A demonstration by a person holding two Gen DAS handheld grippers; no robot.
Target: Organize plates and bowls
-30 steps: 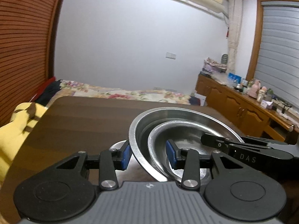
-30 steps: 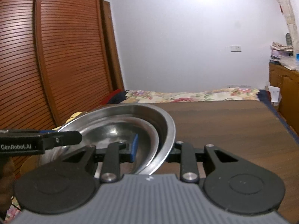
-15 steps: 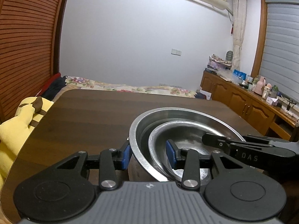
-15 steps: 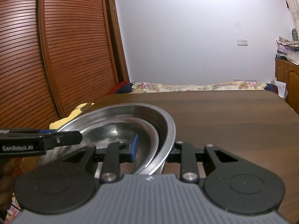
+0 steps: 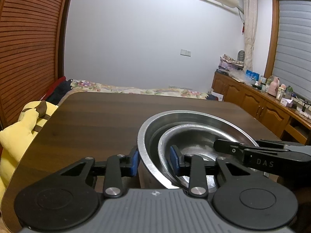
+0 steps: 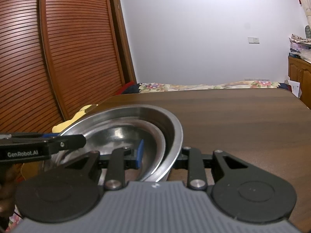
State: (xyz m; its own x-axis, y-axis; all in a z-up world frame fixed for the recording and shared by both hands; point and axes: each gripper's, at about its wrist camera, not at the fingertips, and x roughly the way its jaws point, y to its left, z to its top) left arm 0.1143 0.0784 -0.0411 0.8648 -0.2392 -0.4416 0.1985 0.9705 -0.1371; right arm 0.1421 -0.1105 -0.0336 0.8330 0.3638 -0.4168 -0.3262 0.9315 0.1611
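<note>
Both tools, left and right, grip nested steel bowls above the dark wooden table.

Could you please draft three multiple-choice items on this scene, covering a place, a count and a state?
1. Where does the smaller bowl sit?
A. Inside the larger bowl
B. Beside it
C. On the bed

2. How many steel bowls show?
A. One
B. Two
C. Four

3. How do the jaws of the left gripper stand?
A. Wide open above the table
B. Shut on nothing
C. Clamped on the bowls' rims

Key: 1 A, its rim lies within the larger rim. 2 B, two nested rims show. 3 C, one blue pad outside, one inside; the right gripper grips likewise opposite.
</note>
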